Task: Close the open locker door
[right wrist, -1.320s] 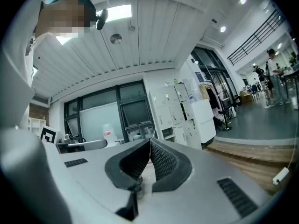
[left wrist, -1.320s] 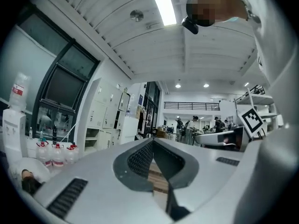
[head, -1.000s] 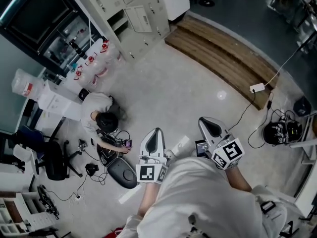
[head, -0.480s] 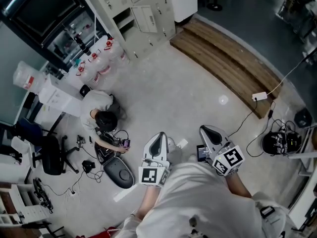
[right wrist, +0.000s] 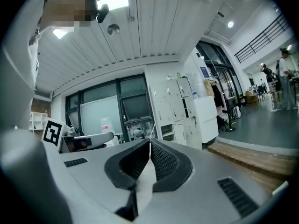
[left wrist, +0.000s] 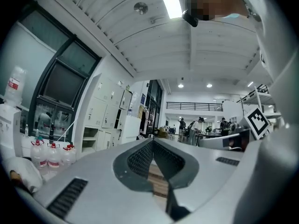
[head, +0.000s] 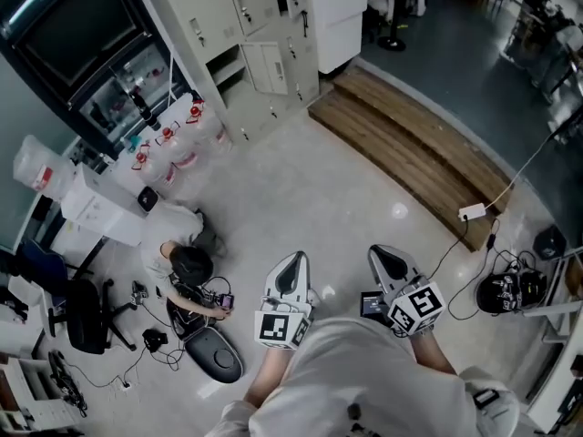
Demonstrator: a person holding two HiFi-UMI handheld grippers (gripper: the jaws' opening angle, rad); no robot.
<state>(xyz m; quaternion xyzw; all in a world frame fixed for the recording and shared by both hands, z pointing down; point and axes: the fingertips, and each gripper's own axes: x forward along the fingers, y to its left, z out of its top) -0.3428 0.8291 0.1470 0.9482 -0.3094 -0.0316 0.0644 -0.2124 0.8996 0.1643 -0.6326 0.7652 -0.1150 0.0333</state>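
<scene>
A pale, glossy floor (head: pixel 301 180) is filling most of the head view, with a bank of cream lockers (head: pixel 228 12) standing along the far wall at upper centre. The open locker door (head: pixel 269 66) is hanging in the lower rows of that bank, just beside a bare shelved compartment (head: pixel 226 60) and well apart from both grippers. A low wooden platform (head: pixel 410 148) is running diagonally to the right of the lockers. Capped water bottles (head: pixel 173 139) are clustering to their left, below a large dark glazed panel (head: pixel 64 16). A person (head: pixel 187 258) is crouching on the floor at lower left among cables, near a black office chair (head: pixel 82 312). The person wearing the camera is holding the left gripper (head: pixel 293 262) and the right gripper (head: pixel 383 255) side by side in front of the torso, both level and pointing across the floor toward the lockers. In the left gripper view the fingers (left wrist: pixel 140 157) are meeting at their tips with nothing between them. In the right gripper view the fingers (right wrist: pixel 163 160) are likewise pressing together and empty, with the lockers showing beyond them.
</scene>
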